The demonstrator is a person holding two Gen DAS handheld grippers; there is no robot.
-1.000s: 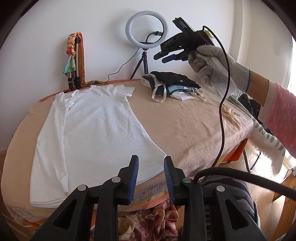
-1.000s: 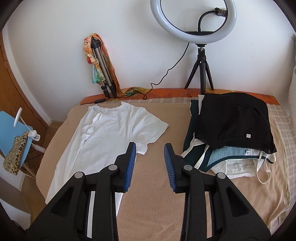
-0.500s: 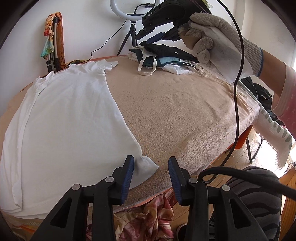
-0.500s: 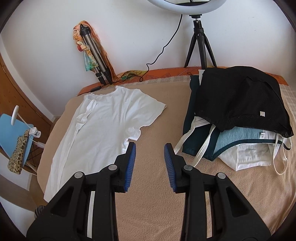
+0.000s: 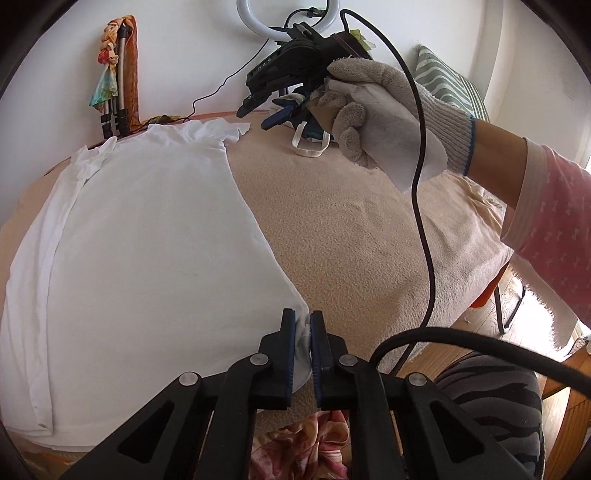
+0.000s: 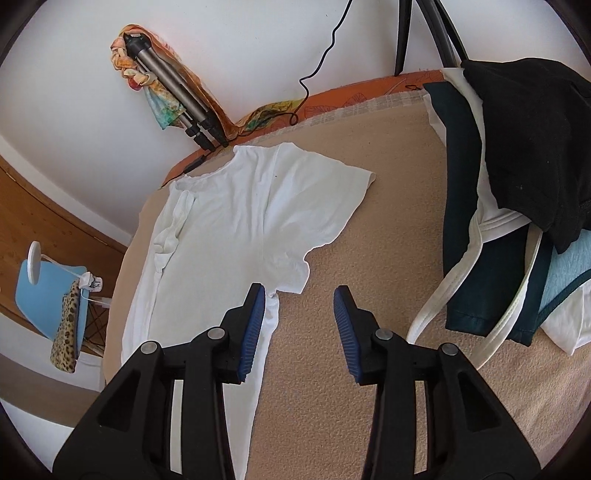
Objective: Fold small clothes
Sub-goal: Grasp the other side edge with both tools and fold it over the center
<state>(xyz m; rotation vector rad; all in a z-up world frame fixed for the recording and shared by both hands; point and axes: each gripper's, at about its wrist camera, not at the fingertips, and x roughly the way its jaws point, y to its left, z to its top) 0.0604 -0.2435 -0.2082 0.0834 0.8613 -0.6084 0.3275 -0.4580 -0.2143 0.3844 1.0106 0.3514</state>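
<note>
A white T-shirt (image 5: 147, 236) lies flat on the beige blanket-covered table (image 5: 351, 229), neck toward the wall. My left gripper (image 5: 303, 325) is shut on the shirt's near right hem corner, white cloth pinched between its blue pads. In the right wrist view the same white T-shirt (image 6: 236, 221) shows its sleeve and armpit. My right gripper (image 6: 299, 295) hovers low over the blanket just right of that sleeve, its jaws opening with nothing between them. From the left wrist view, a gloved hand (image 5: 384, 110) holds the right gripper (image 5: 266, 114) above the far side.
A pile of folded clothes (image 6: 524, 177), black on top with teal and white beneath, sits at the far right. A tripod wrapped in a scarf (image 6: 166, 88) leans on the wall. A ring light (image 5: 284, 22) stands behind. A blue chair (image 6: 48, 291) is left of the table.
My left gripper closed onto the shirt's hem corner. My right gripper dropped toward the table by the shirt's sleeve, rolled a little, and widened its jaws.
</note>
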